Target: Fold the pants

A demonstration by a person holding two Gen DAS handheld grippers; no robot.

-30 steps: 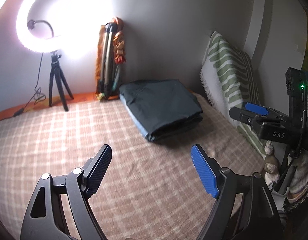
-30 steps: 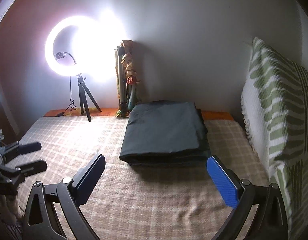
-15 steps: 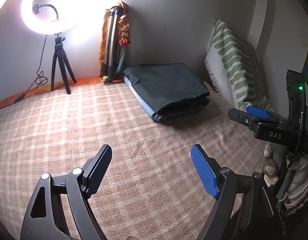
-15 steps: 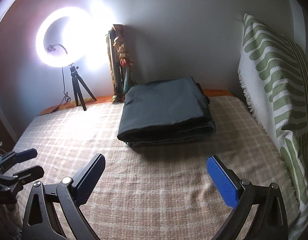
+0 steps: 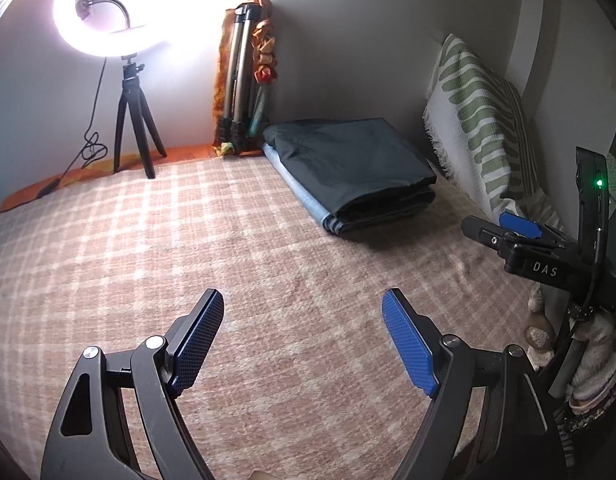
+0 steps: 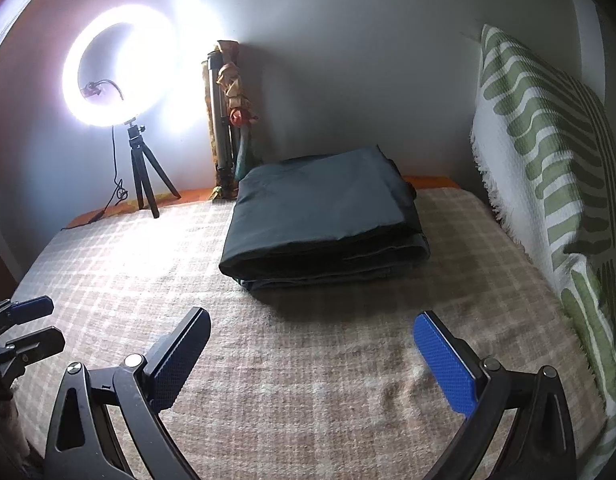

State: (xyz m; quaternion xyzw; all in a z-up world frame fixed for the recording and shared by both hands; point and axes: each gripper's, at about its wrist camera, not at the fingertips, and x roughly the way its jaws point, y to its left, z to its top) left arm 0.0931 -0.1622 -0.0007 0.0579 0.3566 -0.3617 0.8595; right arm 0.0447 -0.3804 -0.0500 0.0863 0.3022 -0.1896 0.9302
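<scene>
I have both grippers low over the checked blanket [image 5: 148, 248], and neither has anything in it. The left gripper [image 5: 302, 330] stands spread wide, bare blanket between its blue pads. The right gripper [image 6: 311, 344] looks the same in its own view: fingers splayed, nothing between them.

The pants [image 6: 323, 220] sit ahead of me at the far end of the bed, well apart from both sets of fingers, close to the wall and just beside the folded tripod [image 6: 224, 120] leaning in the corner. They are a dark, squared-off bundle, several layers deep, with a paler blue layer [image 5: 304, 196] peeking out underneath on the left-wrist side. Whether that blue layer is a second garment or part of the same one, I cannot tell.

I judge this as soft, limp cloth: light, nothing to break, but floppy. The dark top layer looks smooth, so I expect it to slide over what lies beneath if I pinch only the surface. My best hold, I reckon, is at the near corners [image 6: 236, 270], one gripper on each, biting through the full thickness of the edge. The striped cushion [image 6: 547, 168] crowds the right side, so I have less room there.
</scene>
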